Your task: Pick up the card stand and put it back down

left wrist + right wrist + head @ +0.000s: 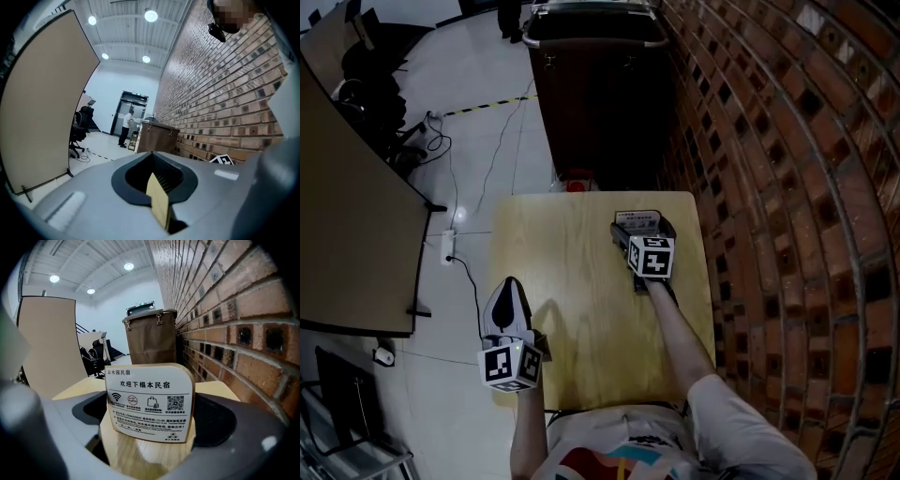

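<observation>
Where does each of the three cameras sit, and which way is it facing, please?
Head view: head-mounted, facing steeply down at the wooden table; both forearms, the left gripper and the right gripper show.
Left gripper view: on the left gripper, facing across the room towards the brown cabinet; its fingers and the person's shirt show.
Right gripper view: on the right gripper, facing the card stand between its fingers.
Shared: both gripper views show that cabinet and the brick wall.
</observation>
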`<state>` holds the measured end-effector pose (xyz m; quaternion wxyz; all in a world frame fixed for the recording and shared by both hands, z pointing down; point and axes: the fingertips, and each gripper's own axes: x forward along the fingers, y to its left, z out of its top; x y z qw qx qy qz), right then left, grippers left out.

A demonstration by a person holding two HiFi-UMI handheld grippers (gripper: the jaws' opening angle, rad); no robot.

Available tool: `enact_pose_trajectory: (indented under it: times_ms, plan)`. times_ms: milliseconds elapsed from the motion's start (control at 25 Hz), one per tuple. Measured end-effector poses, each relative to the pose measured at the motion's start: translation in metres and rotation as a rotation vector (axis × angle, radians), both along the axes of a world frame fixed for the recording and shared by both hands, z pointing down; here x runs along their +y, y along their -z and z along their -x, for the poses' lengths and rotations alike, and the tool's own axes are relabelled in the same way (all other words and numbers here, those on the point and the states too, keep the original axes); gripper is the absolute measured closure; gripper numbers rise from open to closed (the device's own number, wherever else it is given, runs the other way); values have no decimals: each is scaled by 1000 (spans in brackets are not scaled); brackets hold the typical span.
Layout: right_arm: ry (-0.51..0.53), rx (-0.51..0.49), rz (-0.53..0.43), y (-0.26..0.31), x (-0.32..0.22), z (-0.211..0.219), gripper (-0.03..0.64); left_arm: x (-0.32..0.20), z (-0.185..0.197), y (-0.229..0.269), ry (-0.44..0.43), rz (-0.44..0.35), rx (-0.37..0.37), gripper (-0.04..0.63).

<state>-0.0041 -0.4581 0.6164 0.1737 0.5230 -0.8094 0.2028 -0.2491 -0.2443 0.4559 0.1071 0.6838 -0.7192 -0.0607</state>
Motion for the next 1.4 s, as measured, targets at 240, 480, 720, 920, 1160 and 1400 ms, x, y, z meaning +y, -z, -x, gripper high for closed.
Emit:
enact_pose_trajectory:
  times_ms: [240,480,720,920,1160,1400]
  plan:
    - [14,10,-13,2,-1,0,67,-2,-7,0,-15,-7,-4,591]
    - [9,-5,-32,13,1,-4,63,3,-8,8,-15,-7,-17,591]
    - [74,-23,-181,81,25,0,63,10,-11,12,-25,-35,-20,591]
    - [119,-160,-237,139,81,5,93,14,-25,29,-51,-73,-19,591]
    - [150,-233,-304,181,143,7,374,22,-42,47,-98,-126,-43,591]
    - [65,-152,-353,194,170,-11,617,34,-53,59,-121,-146,-63,591]
